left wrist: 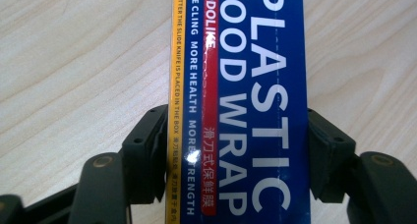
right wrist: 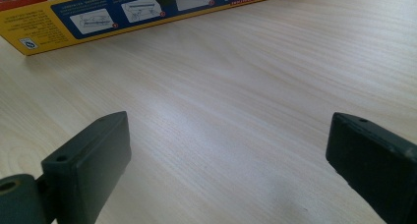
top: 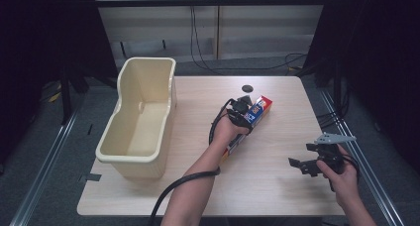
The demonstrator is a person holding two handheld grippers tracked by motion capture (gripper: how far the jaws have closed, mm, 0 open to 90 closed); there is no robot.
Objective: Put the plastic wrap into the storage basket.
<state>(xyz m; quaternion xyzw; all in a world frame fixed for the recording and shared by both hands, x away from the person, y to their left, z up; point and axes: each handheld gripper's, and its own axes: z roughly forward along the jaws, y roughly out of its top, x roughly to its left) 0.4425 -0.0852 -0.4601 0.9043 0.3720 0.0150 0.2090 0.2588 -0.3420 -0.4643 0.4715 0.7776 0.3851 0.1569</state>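
Left gripper view: the plastic wrap box (left wrist: pixel 241 106) is pinched by the left gripper (left wrist: pixel 235 155), resting mid-table; the cream bin (top: pixel 141 122) likely awaits. The right gripper (right wrist: pixel 228 170) is held wide, empty.

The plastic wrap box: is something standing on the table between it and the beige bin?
Nothing visible. Bare table separates the plastic wrap box, gripped by the left gripper, from the beige bin.

Pale wood table (top: pixel 277 181), grey floor (top: pixel 49 132), dark side curtains (top: pixel 381 47)
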